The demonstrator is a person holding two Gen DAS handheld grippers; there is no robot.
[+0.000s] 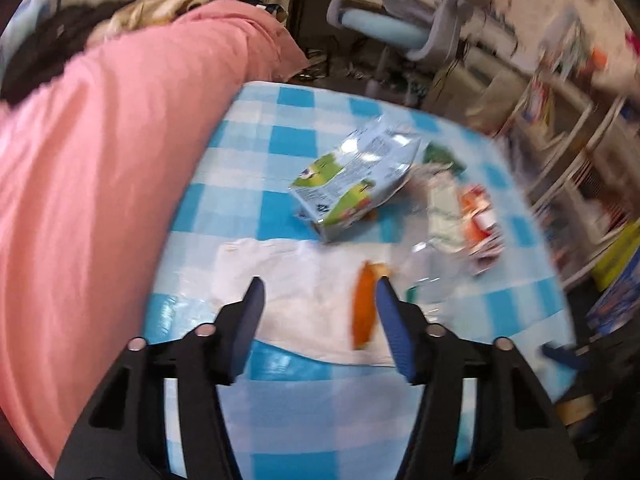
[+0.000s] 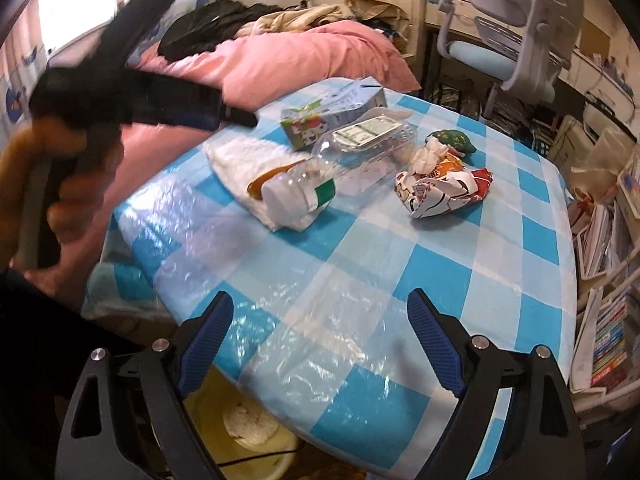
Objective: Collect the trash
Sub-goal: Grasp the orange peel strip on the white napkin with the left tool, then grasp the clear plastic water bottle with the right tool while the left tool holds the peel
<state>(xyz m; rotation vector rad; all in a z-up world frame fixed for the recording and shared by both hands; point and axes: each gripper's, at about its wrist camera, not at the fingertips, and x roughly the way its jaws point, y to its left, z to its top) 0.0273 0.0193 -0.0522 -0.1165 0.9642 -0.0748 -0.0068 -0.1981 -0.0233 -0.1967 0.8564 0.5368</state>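
Observation:
Trash lies on a blue-checked table [image 2: 460,280]. There is a white tissue [image 1: 304,300] [image 2: 248,160], an orange peel [image 1: 365,308] [image 2: 262,181], a clear plastic bottle [image 2: 304,192], a drink carton [image 1: 356,176] [image 2: 332,116], a clear plastic tray [image 2: 372,140] and a crumpled red-and-white wrapper [image 2: 440,192] [image 1: 482,232]. My left gripper [image 1: 320,300] is open just above the tissue, the peel beside its right finger. It also shows in the right wrist view [image 2: 240,118]. My right gripper [image 2: 320,312] is open and empty above the table's near edge.
A yellow bin [image 2: 240,432] with some trash stands below the table's near edge. A pink bed [image 2: 280,60] borders the table on the left. A desk chair [image 2: 516,32] stands behind. Shelves of books [image 2: 608,320] line the right side.

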